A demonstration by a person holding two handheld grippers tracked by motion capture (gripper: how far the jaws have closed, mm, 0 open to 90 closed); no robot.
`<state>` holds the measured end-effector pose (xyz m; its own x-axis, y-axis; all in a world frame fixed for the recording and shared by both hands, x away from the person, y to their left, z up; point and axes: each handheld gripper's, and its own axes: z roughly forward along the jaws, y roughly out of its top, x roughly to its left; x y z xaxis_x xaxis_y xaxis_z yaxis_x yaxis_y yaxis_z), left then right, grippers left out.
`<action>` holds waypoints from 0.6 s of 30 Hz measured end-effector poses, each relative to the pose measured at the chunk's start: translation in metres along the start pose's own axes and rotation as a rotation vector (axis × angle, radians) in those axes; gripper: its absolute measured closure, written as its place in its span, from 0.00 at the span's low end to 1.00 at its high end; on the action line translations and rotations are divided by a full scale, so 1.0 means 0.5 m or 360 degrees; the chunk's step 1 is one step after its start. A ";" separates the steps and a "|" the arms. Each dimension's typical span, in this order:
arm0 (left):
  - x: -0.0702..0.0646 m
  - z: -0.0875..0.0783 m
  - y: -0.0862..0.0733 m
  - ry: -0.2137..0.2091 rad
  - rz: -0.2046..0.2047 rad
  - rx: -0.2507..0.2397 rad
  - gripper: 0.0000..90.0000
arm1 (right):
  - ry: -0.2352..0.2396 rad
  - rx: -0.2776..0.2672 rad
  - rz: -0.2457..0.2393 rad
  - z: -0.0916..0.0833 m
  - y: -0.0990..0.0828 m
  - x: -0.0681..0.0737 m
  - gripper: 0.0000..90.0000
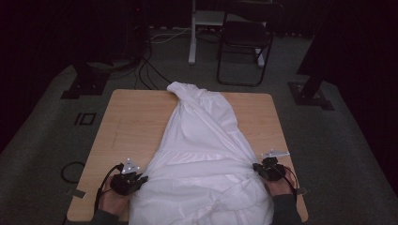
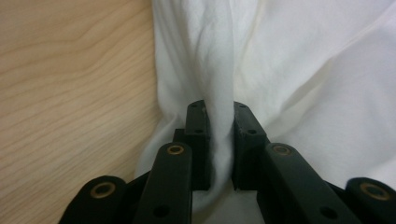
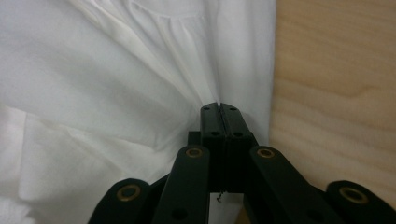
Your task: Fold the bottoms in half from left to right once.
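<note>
A white garment (image 1: 202, 140) lies spread along the wooden table (image 1: 131, 122), from its far edge down to the near edge. My left gripper (image 1: 141, 179) sits at the garment's near left side. In the left gripper view its jaws (image 2: 219, 105) pinch an upright fold of the white fabric (image 2: 303, 70), which fills the gap between the pads. My right gripper (image 1: 257, 167) is at the garment's near right side. In the right gripper view its jaws (image 3: 219, 106) are pressed together on the edge of the cloth (image 3: 93, 70), with pleats fanning out from the grip.
Bare wood (image 2: 70, 93) lies left of the garment, and a narrower strip (image 3: 336, 93) on the right. Beyond the table, on the carpet, stand a black folding chair (image 1: 244, 37), a white stand post (image 1: 192, 33), dark stand bases (image 1: 84, 82) and cables (image 1: 145, 70).
</note>
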<state>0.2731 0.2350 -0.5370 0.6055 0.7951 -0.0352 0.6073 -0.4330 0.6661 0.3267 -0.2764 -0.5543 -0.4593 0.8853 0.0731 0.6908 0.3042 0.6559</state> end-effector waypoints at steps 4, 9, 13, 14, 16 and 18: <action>0.010 -0.032 0.028 0.0069 -0.0017 -0.0208 0.64 | 0.0035 -0.0065 -0.0035 -0.009 0.010 -0.009 0.73; 0.032 -0.043 0.089 0.0149 -0.0032 -0.0337 0.57 | 0.0084 -0.0222 -0.0022 -0.021 0.059 -0.022 0.61; 0.054 -0.014 0.161 0.0174 0.0011 -0.0364 0.56 | 0.0149 -0.0314 -0.0065 0.000 0.142 -0.031 0.71; 0.062 0.006 0.190 0.0185 0.0039 -0.0357 0.56 | 0.0163 -0.0320 -0.0079 0.010 0.159 -0.030 0.71; 0.072 0.030 0.221 0.0194 0.0052 -0.0355 0.55 | 0.0174 -0.0318 -0.0117 0.033 0.189 -0.025 0.71; 0.077 0.051 0.243 0.0195 0.0049 -0.0351 0.55 | 0.0191 -0.0319 -0.0147 0.057 0.215 -0.016 0.68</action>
<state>0.3834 0.2024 -0.4766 0.5469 0.8343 0.0696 0.4545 -0.3657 0.8122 0.4205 -0.2408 -0.5058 -0.5863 0.8054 0.0868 0.5237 0.2952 0.7991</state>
